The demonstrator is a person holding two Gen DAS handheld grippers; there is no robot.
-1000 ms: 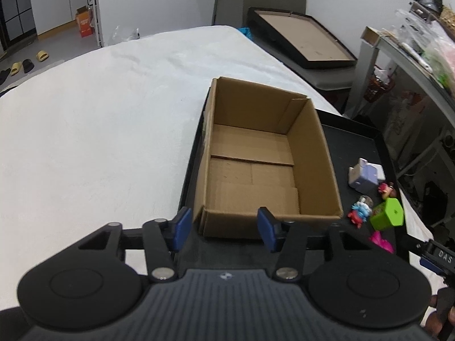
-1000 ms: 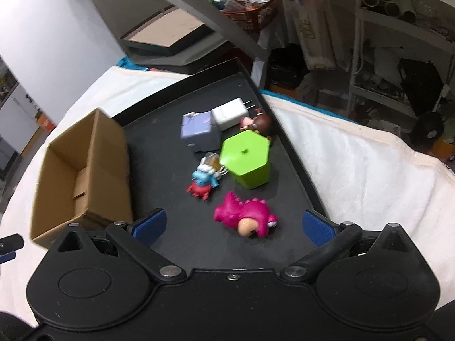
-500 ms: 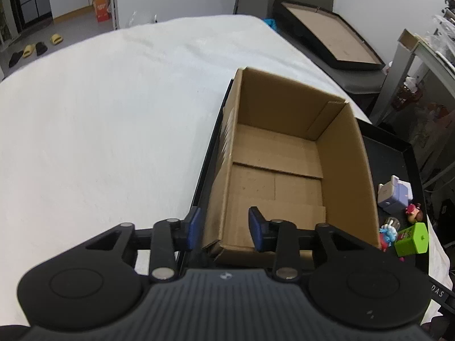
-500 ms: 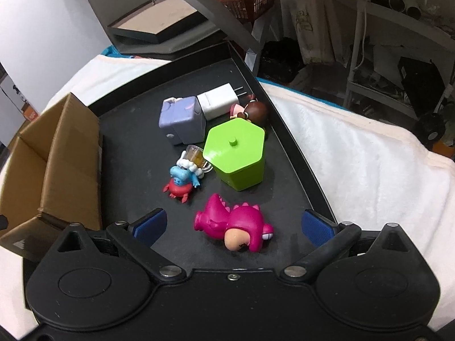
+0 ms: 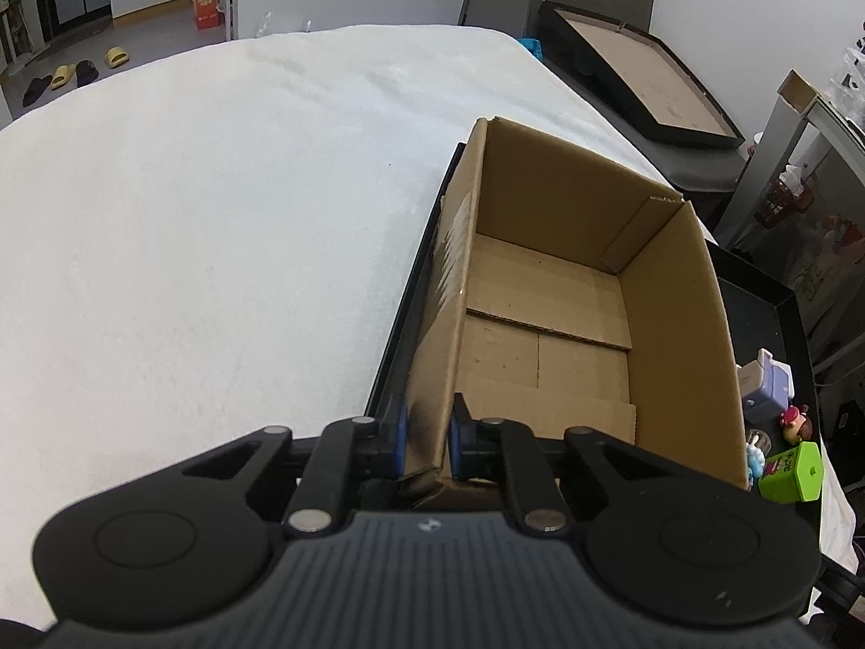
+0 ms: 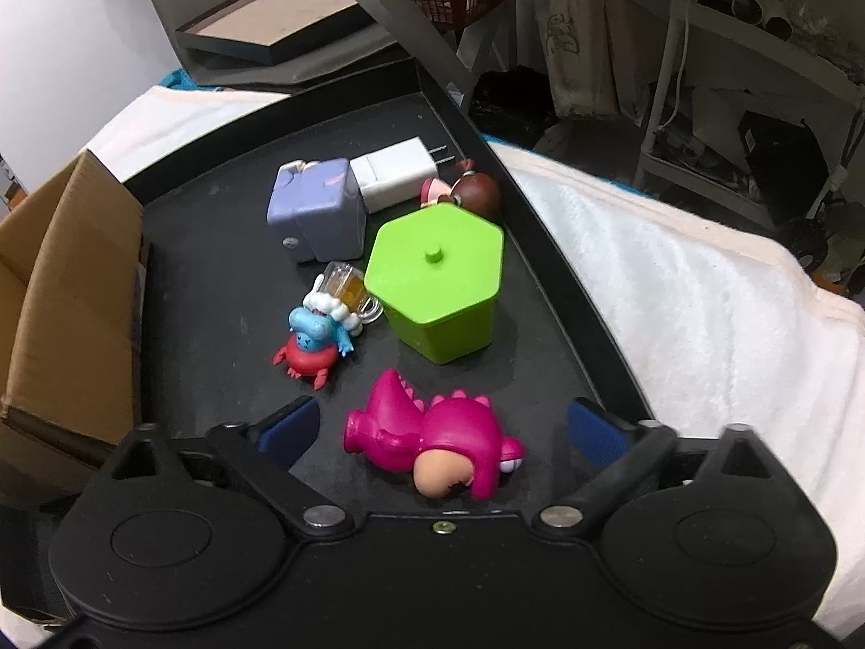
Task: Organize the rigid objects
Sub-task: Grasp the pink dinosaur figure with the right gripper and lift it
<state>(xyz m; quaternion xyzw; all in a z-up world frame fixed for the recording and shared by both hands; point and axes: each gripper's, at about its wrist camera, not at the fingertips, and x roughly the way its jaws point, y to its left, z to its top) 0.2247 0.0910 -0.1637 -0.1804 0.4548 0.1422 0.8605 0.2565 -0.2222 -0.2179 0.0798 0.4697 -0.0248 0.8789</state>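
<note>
Left wrist view showed the left gripper (image 5: pixel 427 441) just clamped on the box (image 5: pixel 573 324) wall, steadying it, while the right gripper (image 6: pixel 440 427), jaws narrowing but open, framed the dinosaur (image 6: pixel 438 443).

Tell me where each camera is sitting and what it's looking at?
Left wrist: rides on the left hand-held gripper, looking steeply down at the cardboard box; its pads are clamped on the box's near wall.
Right wrist: rides on the right hand-held gripper, looking steeply down at the black tray; its jaws, just closing, straddle the pink dinosaur without touching.
Shared: box, tray, green container.
</note>
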